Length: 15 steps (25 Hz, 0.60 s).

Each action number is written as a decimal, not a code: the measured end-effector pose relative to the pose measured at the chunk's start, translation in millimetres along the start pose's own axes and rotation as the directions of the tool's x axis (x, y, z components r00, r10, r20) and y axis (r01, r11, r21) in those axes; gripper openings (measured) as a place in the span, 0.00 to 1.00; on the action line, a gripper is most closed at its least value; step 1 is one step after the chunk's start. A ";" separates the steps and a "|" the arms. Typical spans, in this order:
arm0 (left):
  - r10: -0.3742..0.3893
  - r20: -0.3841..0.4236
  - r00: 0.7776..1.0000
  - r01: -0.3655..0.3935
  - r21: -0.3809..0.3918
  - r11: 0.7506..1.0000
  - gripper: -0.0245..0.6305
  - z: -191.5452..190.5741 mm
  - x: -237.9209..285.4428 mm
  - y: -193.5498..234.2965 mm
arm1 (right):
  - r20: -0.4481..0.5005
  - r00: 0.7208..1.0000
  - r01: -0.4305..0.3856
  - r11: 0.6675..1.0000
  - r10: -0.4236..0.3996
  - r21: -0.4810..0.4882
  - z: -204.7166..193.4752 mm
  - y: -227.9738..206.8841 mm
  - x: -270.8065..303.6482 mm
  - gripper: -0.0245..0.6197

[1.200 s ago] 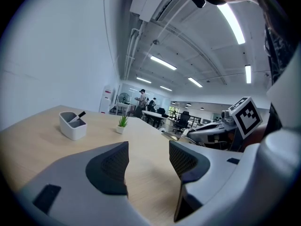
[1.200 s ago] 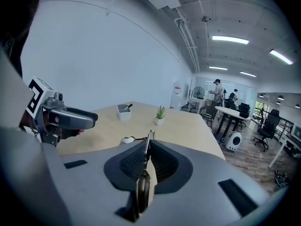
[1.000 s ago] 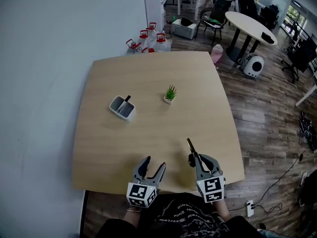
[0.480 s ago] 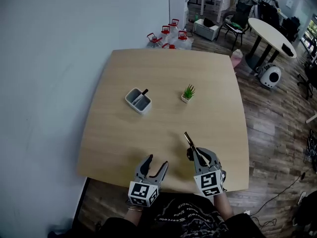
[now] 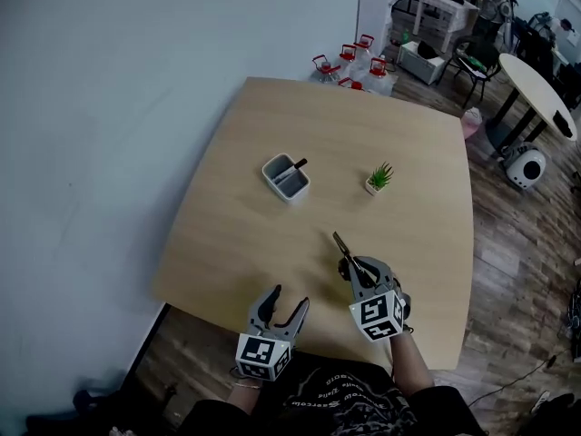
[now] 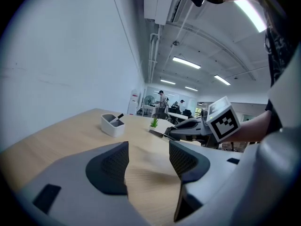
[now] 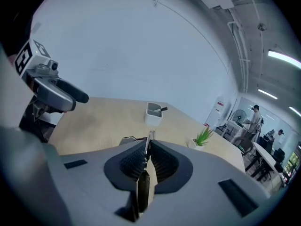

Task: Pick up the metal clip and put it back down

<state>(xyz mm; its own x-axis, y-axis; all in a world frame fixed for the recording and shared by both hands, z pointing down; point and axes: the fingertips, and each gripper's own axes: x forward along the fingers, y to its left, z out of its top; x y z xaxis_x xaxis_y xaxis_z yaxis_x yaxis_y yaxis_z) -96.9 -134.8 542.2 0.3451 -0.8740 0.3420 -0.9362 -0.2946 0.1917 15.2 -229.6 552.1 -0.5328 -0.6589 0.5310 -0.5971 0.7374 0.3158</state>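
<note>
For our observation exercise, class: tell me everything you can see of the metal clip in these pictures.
The thin, flat, dark metal clip is pinched between the shut jaws of the right hand-held gripper. Its narrow free end sticks out beyond the jaws. In the right gripper view it shows edge-on. It is over the light wooden table, seemingly touching only the pads.
</note>
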 end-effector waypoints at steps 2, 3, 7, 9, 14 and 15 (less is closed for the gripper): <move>0.010 -0.002 1.000 -0.010 0.001 1.000 0.44 -0.7 -1.7 3.8 | -0.010 1.000 -0.027 0.999 0.027 -0.043 2.2 3.7 15.1 0.09; 0.016 -0.003 1.000 -0.016 0.000 1.000 0.44 -0.7 -2.6 5.6 | -0.018 0.999 -0.037 0.997 0.036 -0.060 2.4 4.9 22.8 0.09; 0.044 -0.015 0.999 -0.044 -0.006 0.999 0.44 -3.3 -5.3 13.6 | -0.047 0.997 -0.066 0.990 0.061 -0.122 1.6 8.3 53.2 0.09; 0.056 -0.023 0.998 -0.057 -0.010 0.998 0.44 -5.3 -6.1 15.3 | -0.064 0.995 -0.084 0.985 0.075 -0.151 -1.7 10.5 64.6 0.09; 0.081 -0.027 0.996 -0.081 -0.016 0.997 0.44 -6.5 -9.0 23.3 | -0.104 0.990 -0.115 0.972 0.095 -0.204 -10.7 14.8 86.5 0.08; 0.085 -0.028 0.996 -0.085 -0.015 0.996 0.44 -6.9 -9.5 25.0 | -0.108 0.989 -0.117 0.971 0.096 -0.209 -12.2 15.1 89.7 0.08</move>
<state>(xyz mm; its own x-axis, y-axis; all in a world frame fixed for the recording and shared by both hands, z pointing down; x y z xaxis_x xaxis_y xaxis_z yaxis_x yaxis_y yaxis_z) -123.1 -131.1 550.1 0.2663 -0.8849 0.3822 -0.9610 -0.2132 0.1761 -34.3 -275.8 614.1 -0.5197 -0.5650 0.6409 -0.3919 0.8242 0.4088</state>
